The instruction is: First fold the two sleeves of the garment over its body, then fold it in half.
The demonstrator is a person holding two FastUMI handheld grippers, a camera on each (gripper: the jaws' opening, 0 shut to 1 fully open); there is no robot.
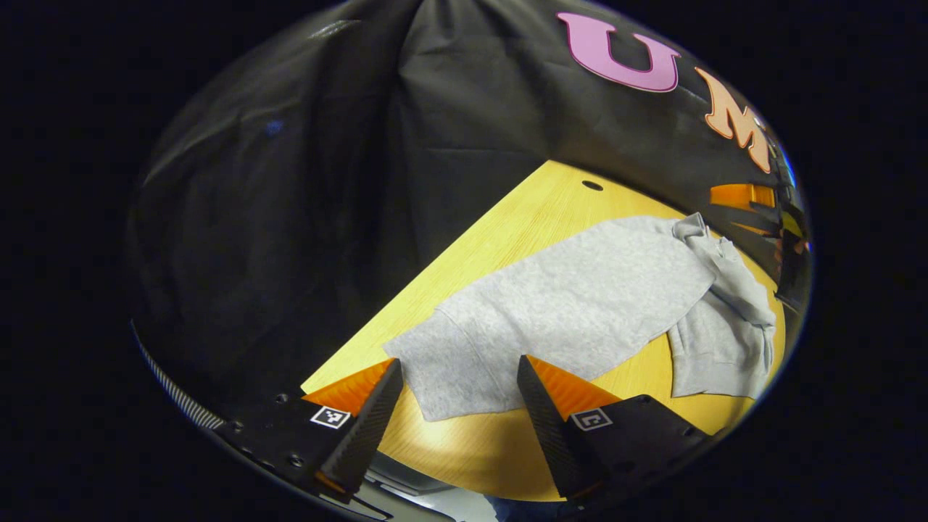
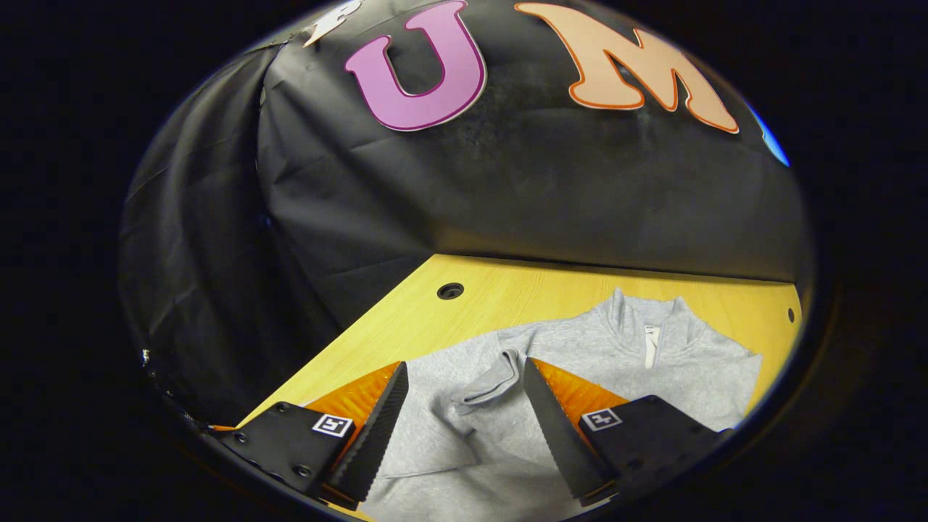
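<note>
A grey sweatshirt (image 1: 573,304) lies flat on the yellow wooden table (image 1: 507,225). In the left gripper view one part of it (image 1: 725,326) lies bunched and folded at the right. My left gripper (image 1: 460,362) is open just above the garment's near edge, holding nothing. In the right gripper view the sweatshirt (image 2: 594,362) shows its collar and short zip (image 2: 651,344), and a sleeve cuff (image 2: 493,380) lies folded over the body. My right gripper (image 2: 465,365) is open over that cuff, with nothing between its fingers. The right gripper (image 1: 754,197) also appears far off in the left gripper view.
The table has a round hole (image 2: 450,291) near its back left corner and a smaller one (image 2: 791,315) at the right. Black cloth walls (image 2: 507,188) close the booth behind and to the left. Bare tabletop (image 1: 464,442) lies in front of the garment.
</note>
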